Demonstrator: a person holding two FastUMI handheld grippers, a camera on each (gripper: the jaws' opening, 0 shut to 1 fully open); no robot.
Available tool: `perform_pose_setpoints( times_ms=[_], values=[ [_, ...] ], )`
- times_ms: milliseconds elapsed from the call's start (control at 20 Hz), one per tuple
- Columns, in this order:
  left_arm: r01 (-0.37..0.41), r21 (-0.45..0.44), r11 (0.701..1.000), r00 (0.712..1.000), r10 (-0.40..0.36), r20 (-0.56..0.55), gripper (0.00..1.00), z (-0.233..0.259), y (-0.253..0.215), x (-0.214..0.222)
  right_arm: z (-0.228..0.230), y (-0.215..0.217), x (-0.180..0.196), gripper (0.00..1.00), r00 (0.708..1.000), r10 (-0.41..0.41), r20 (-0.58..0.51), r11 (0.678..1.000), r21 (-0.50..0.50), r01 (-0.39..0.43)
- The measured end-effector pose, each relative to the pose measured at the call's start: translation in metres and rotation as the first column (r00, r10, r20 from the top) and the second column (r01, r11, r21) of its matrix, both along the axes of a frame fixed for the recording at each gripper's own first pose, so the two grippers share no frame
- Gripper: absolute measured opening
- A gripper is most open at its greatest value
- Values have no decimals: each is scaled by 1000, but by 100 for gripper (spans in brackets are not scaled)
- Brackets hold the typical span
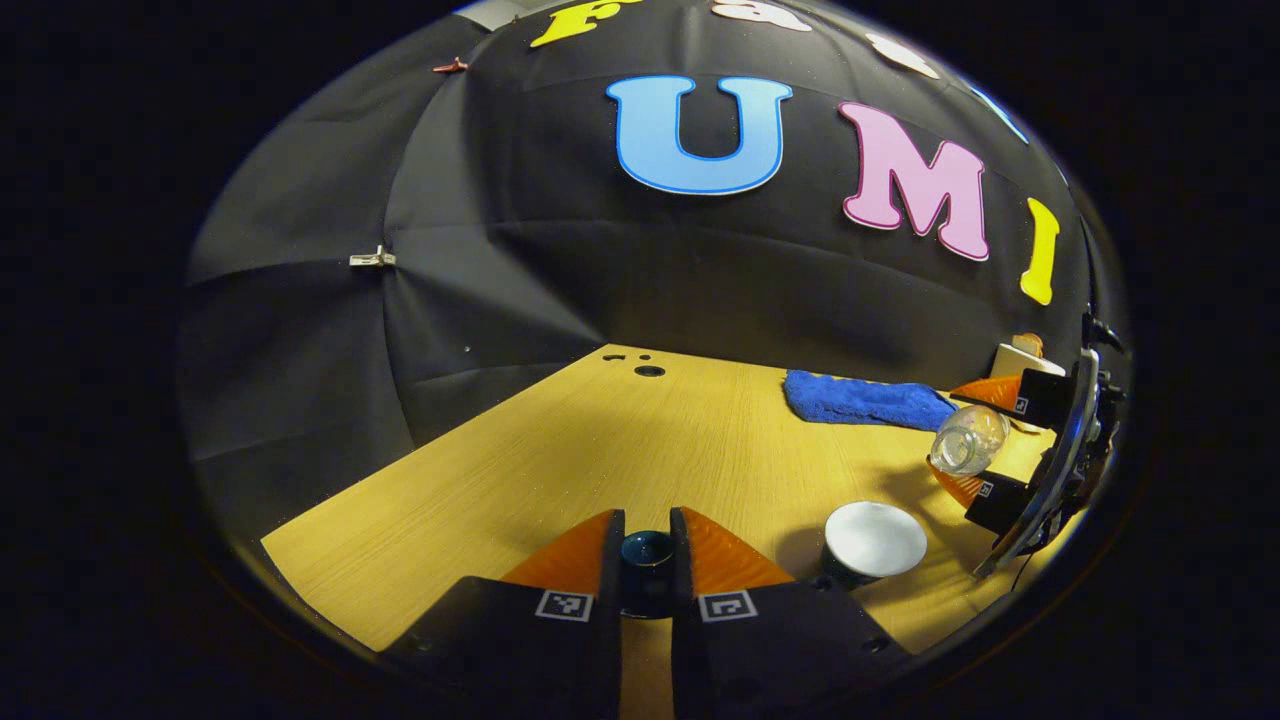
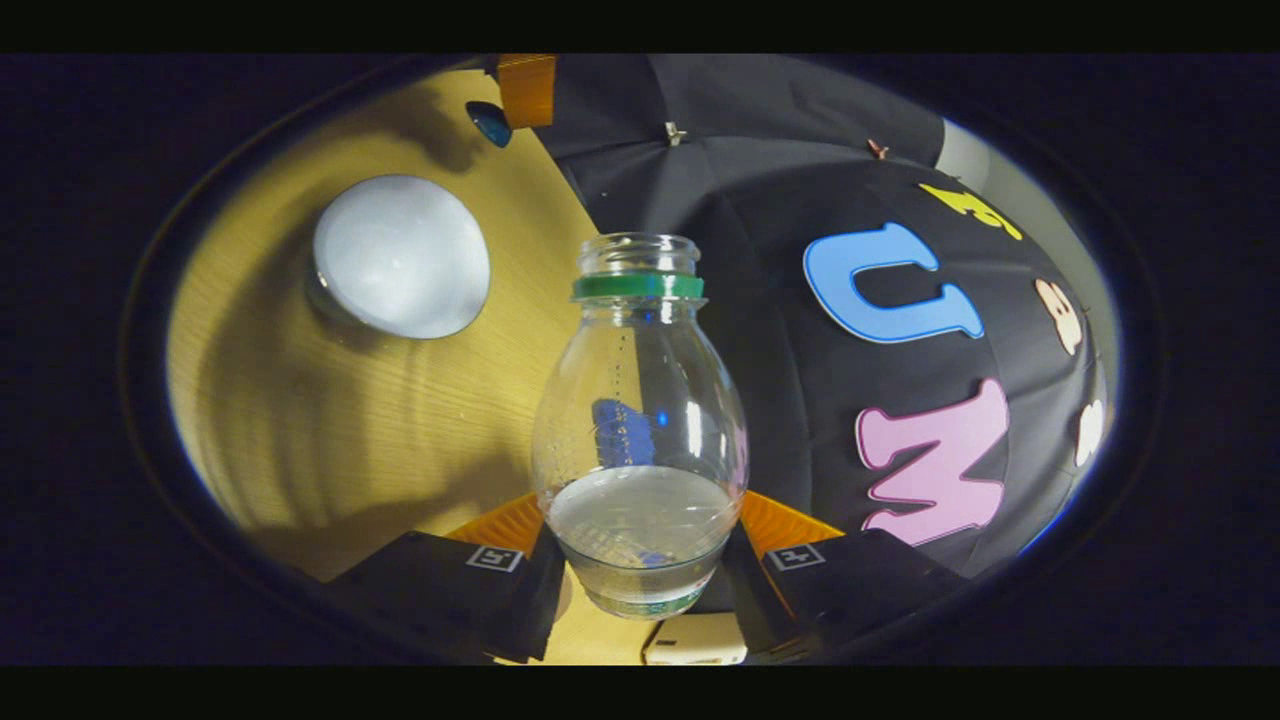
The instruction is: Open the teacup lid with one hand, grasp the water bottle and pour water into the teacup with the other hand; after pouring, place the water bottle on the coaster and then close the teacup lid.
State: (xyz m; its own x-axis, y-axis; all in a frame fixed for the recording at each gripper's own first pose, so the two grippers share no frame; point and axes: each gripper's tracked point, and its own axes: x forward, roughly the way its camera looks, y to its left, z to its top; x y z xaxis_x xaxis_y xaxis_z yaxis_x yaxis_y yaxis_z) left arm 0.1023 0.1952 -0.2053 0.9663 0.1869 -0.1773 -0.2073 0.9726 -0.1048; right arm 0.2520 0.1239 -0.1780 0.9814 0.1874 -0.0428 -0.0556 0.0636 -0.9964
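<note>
Two grippers are at work over the wooden table (image 1: 560,450); in the left gripper view the left gripper (image 1: 647,560) has its fingers drawn close on a small dark teacup lid (image 1: 647,552), pinched between them and held off to the left of the cup; the fingers appear to press on both sides of the lid, though the contact itself is small and dim here; the teacup (image 1: 873,543) stands uncovered on the table to the right of that gripper, its pale inside facing up; farther right in the same view the right gripper (image 1: 975,450) holds the water bottle (image 1: 966,440) tipped over on its side, mouth toward the cup and above it; a blue cloth (image 1: 865,400) lies on the table behind, near the booth wall, and a pale box-like thing (image 1: 1020,358) sits beyond it at the table's far edge; in the right gripper view the right gripper (image 2: 640,560) is clamped on the lower body of the clear water bottle (image 2: 638,430), one finger on each side; the bottle is uncapped, with a green ring below its open mouth, and a little water lies pooled in its lower part; the teacup (image 2: 400,255) shows up and to the left of the bottle's mouth, well apart from it.
</note>
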Motion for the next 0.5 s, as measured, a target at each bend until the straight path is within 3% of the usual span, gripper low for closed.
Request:
perform_pose_setpoints(
  times_ms=[250, 500],
  values=[
    [-7, 41, 999, 1000, 6, 13, 24, 8, 15, 1, -15, 12, -1, 70, 998, 57, -19, 996, -71, -58],
    [-9, 56, 998, 1000, 8, 17, 24, 10, 22, 2, -14, 22, 5, 73, 994, 112, 17, 977, -182, -108]
  ],
)
